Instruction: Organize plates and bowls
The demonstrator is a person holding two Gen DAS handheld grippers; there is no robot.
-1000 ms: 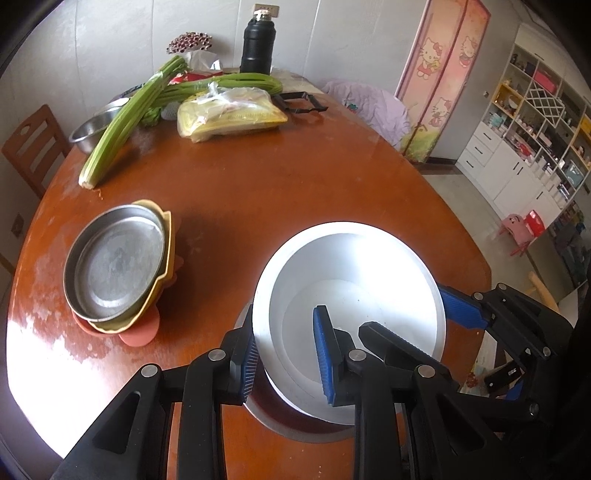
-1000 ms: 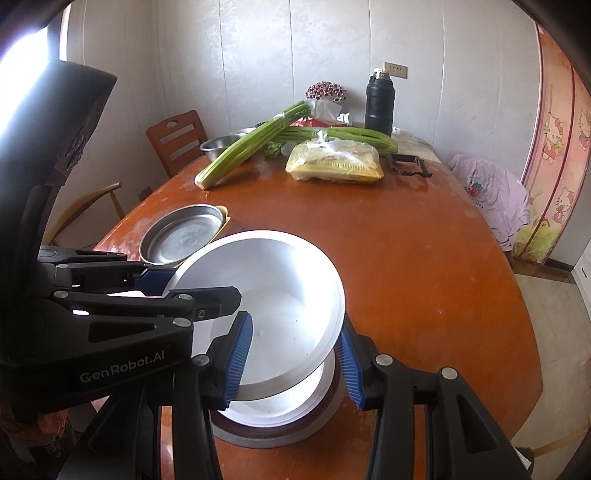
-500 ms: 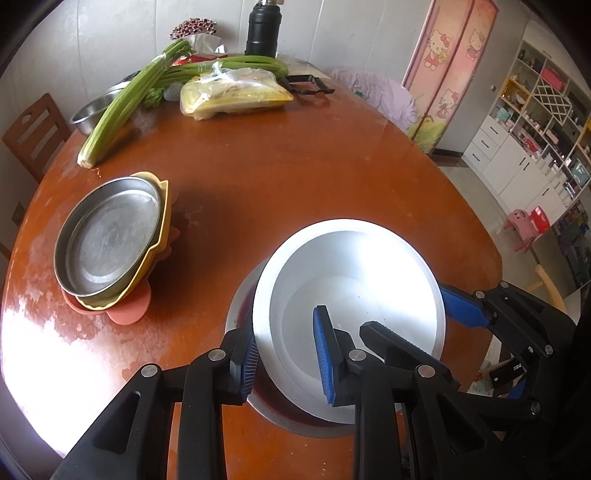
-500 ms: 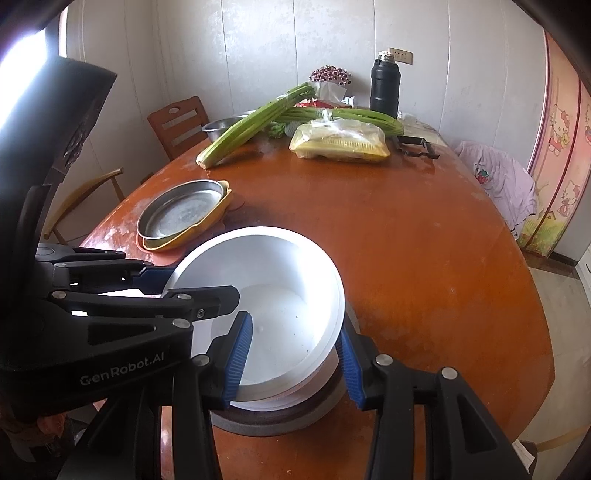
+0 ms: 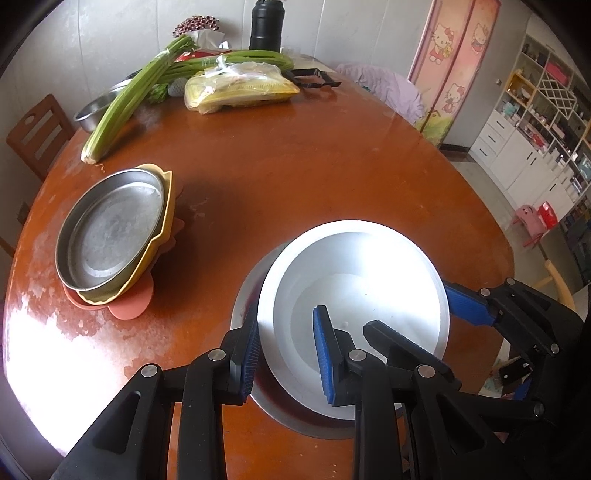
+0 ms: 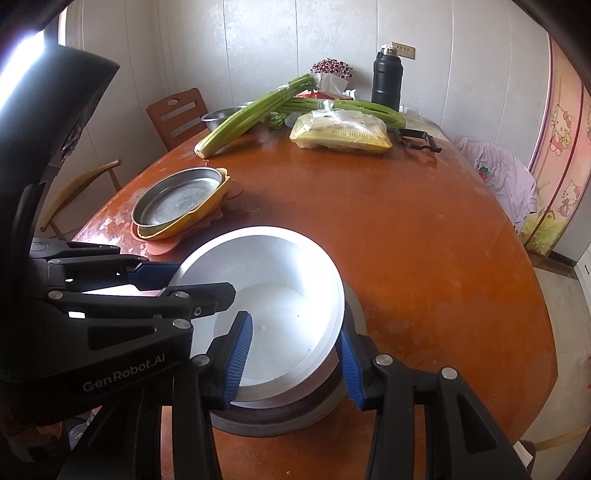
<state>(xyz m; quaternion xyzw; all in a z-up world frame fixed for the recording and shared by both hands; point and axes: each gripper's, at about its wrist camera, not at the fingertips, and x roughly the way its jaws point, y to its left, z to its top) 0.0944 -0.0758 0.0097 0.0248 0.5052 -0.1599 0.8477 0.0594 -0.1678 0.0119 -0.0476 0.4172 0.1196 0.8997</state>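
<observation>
A white bowl point(image 5: 362, 280) point(image 6: 273, 288) is held over a steel bowl point(image 5: 243, 306) point(image 6: 340, 402) at the near edge of the round wooden table point(image 5: 295, 177). My left gripper point(image 5: 286, 354) is shut on the white bowl's left rim, one finger inside and one outside. My right gripper point(image 6: 293, 362) is shut on its right rim in the same way. A steel plate point(image 5: 110, 232) point(image 6: 177, 197) lies on a yellow dish point(image 5: 164, 229) and an orange plate point(image 5: 129, 306) at the left.
Celery point(image 5: 136, 99), a yellow bag point(image 5: 240, 88), a black flask point(image 5: 267, 26), a steel basin point(image 5: 92, 110) and a black tool point(image 5: 314, 77) lie at the far side. Wooden chairs point(image 6: 177, 114) stand left of the table. Shelves point(image 5: 546, 122) stand at the right.
Both grippers have carried the white bowl down and toward the near table edge, over the steel bowl. The plate stack has not moved.
</observation>
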